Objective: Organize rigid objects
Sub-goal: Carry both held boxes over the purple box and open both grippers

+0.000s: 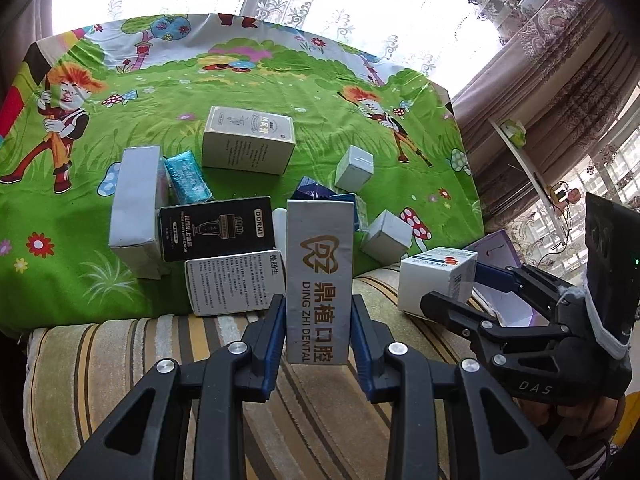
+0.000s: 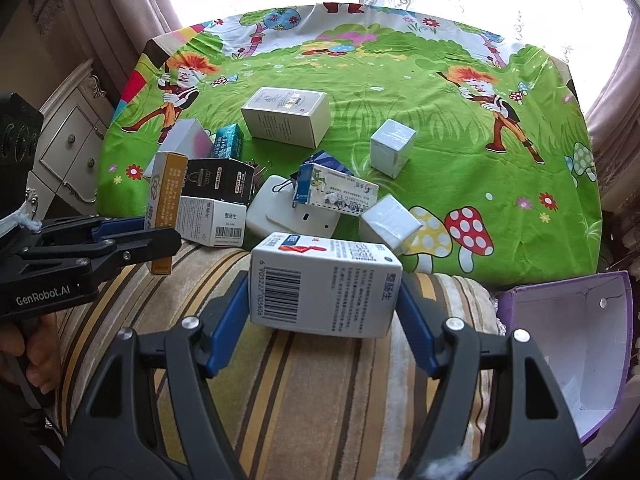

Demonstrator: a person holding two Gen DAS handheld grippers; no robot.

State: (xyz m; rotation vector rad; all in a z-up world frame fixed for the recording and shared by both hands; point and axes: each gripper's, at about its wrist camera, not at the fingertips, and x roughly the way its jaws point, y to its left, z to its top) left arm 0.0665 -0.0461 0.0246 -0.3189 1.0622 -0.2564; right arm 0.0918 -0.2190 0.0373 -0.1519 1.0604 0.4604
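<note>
My left gripper (image 1: 318, 300) is shut on a tall grey "Ding Zhi Dental" box (image 1: 320, 248), held upright above the striped cushion (image 1: 320, 400). In the right wrist view the same box (image 2: 166, 192) shows its yellow side in the left gripper (image 2: 160, 232). My right gripper (image 2: 322, 280) is shut on a white medicine box (image 2: 324, 288) with a barcode, its blue pads pressing both ends. In the left wrist view that white box (image 1: 428, 272) sits in the right gripper (image 1: 452, 286) at the right.
An open purple box (image 2: 580, 340) lies at the lower right. On the green cartoon cloth (image 2: 440, 152) stand a large white box (image 2: 286, 116), a black DORMI box (image 2: 218, 184), white cubes (image 2: 392, 146) and a white device (image 2: 280, 212). A white cabinet (image 2: 68, 148) stands at the left.
</note>
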